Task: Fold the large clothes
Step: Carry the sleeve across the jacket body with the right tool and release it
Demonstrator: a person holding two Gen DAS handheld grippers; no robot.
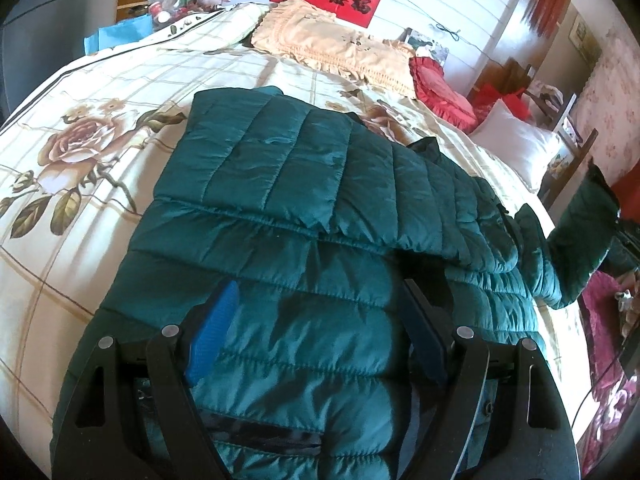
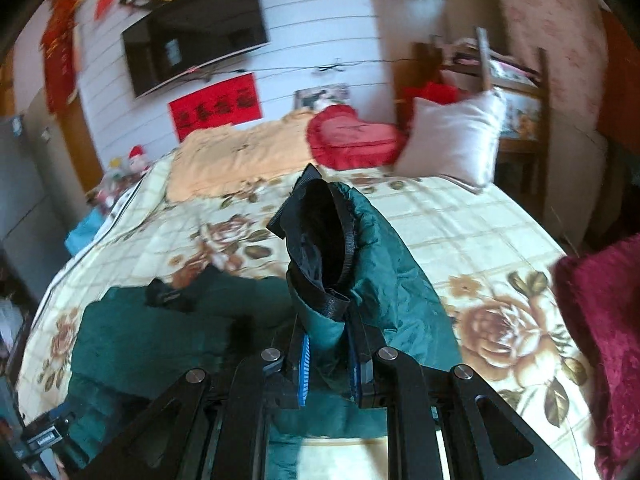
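Broadly, floral bed cover fills both frames. Teal quilted jacket spread across frame centre, one sleeve folded over body. Left gripper at lower centre, jaws wide apart above jacket, gripping nothing. Right gripper clenched on sleeve cuff, cuff upright at centre frame.

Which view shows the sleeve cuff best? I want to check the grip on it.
The right wrist view: the sleeve cuff stands close, pinched in the right gripper. The left wrist view shows it only small, at the frame's right edge.
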